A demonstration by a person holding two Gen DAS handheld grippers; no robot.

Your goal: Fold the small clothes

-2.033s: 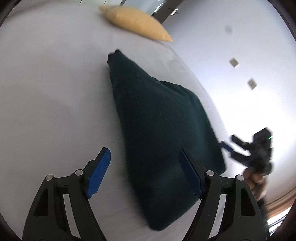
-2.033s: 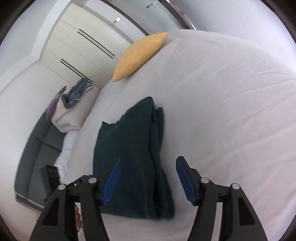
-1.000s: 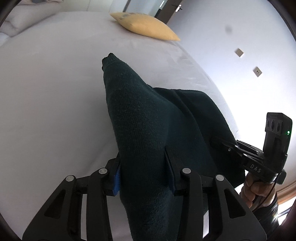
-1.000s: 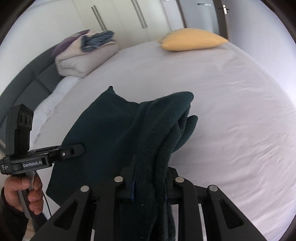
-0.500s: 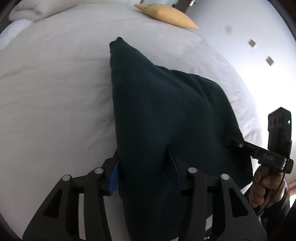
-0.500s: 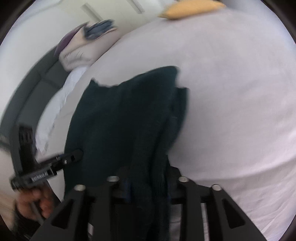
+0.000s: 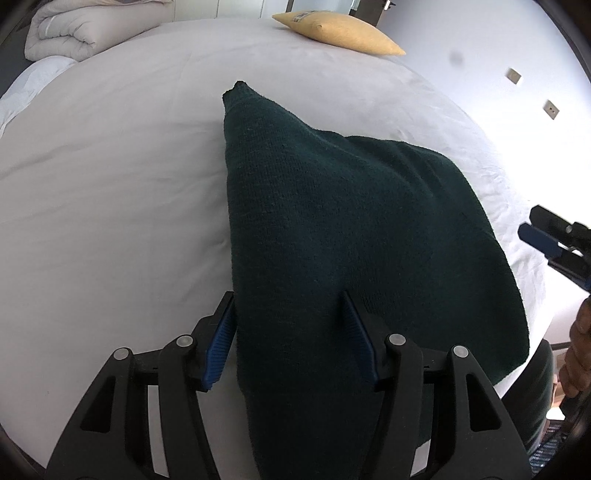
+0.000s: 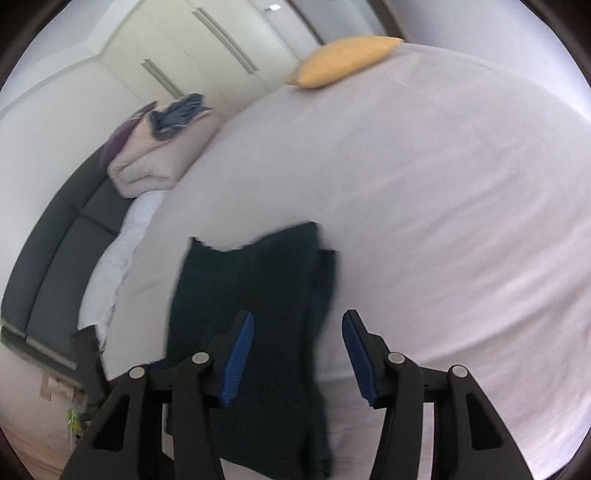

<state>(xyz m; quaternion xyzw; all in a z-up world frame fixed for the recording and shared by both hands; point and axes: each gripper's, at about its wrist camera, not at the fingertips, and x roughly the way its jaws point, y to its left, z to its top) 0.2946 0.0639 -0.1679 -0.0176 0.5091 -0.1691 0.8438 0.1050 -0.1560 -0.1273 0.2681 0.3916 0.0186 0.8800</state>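
A white bed (image 7: 110, 192) fills both views, a yellow pillow (image 7: 340, 33) at the top. The dark green sweater (image 7: 351, 229) lies folded at centre. Both jaws have just been opening: the left hand-held gripper (image 7: 291, 343) loosely straddles its near edge, the right hand-held gripper (image 8: 297, 354) stands clear above. This fold looks laid; further folds probably remain.

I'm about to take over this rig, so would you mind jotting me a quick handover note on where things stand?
Left gripper: jaws just opened; dark green sweater still between the pads, no longer clamped.
Right gripper: jaws just opened, over the sweater's near edge, holding nothing.
Sweater lies folded over on the white bed; yellow pillow at the far end.
Done: one fold laid down and released.
Left: probably pull clear, then fold further or neaten.
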